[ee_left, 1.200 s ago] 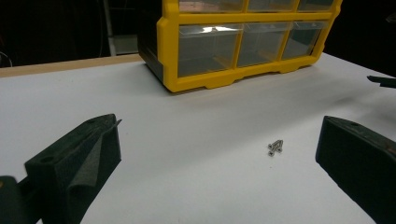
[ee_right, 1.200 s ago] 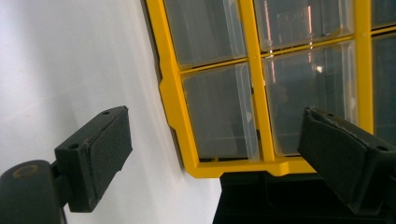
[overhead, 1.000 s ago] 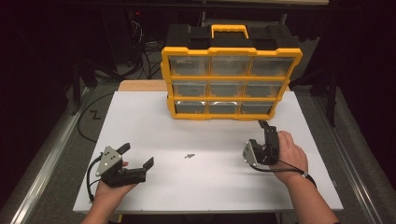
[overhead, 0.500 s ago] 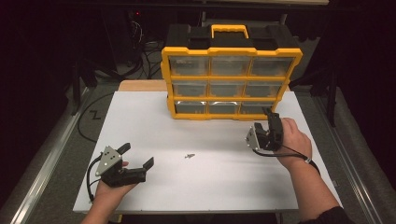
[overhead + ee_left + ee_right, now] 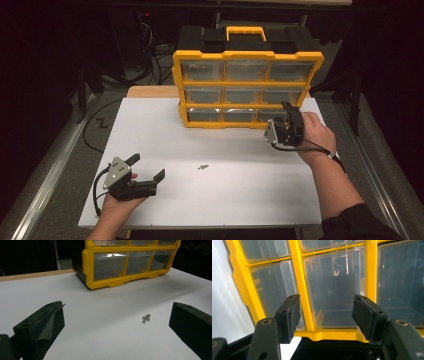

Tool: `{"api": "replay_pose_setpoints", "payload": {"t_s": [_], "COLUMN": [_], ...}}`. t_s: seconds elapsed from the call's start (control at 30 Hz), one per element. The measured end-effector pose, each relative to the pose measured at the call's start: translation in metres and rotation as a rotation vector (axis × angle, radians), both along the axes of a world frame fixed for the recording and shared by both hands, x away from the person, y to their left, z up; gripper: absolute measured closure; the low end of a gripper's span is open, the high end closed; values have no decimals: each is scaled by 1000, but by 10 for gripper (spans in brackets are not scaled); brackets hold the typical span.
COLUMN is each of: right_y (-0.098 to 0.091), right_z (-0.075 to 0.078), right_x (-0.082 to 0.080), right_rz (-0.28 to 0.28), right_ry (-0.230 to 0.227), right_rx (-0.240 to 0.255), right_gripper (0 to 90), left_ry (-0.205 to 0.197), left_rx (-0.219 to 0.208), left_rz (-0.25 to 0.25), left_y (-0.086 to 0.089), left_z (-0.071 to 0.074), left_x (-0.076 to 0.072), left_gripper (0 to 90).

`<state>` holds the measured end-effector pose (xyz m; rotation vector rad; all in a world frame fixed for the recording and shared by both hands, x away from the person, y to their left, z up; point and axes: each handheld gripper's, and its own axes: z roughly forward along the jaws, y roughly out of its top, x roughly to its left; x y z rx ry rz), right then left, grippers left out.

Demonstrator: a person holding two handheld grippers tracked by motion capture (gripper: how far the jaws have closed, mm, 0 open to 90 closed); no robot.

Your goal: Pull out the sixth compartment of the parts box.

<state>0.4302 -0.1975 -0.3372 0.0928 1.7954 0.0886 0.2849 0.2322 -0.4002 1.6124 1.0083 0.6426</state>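
The yellow drawer organizer [image 5: 247,82] stands upright at the back centre of the white desk [image 5: 165,130], its clear drawers facing the person. At the right of the high view, the right gripper [image 5: 286,111] is held up against the cabinet's lower right corner, right in front of the bottom row. In the right gripper view its jaws have just been closing but are half spread and pinch nothing: they frame one clear drawer [image 5: 334,290] and the yellow upright beside it, and I cannot see a handle or lip caught between the pads. Low at the left of the high view, the left gripper [image 5: 149,170] rests just above the desk with its jaws spread wide and empty, aimed toward a small cluster of screws [image 5: 202,167] lying loose in the middle of the desk, well apart from both grippers. From where I stand, the risk is in the drawer pull. If the jaws close on the yellow divider instead of the drawer front, nothing will slide out; if they catch only a thin plastic edge, they may slip off. The cabinet is unbraced, so a hard tug could drag or tip it forward, and the loose screws sit near enough to scatter.
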Motion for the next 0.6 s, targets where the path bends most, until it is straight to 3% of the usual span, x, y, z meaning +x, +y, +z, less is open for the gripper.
{"api": "replay_pose_setpoints", "payload": {"t_s": [0.47, 0.6], "right_y": [-2, -1], "right_z": [21, 25], "right_x": [15, 19], "right_rz": [-43, -57], "right_ry": [-26, -38], "right_rx": [-11, -36], "right_gripper": [504, 535], "left_ry": [-5, -4], "left_rx": [17, 17], "left_rz": [2, -2], "left_y": [-1, -1], "left_z": [0, 0], "left_x": [0, -1], "left_gripper": [3, 2]}}
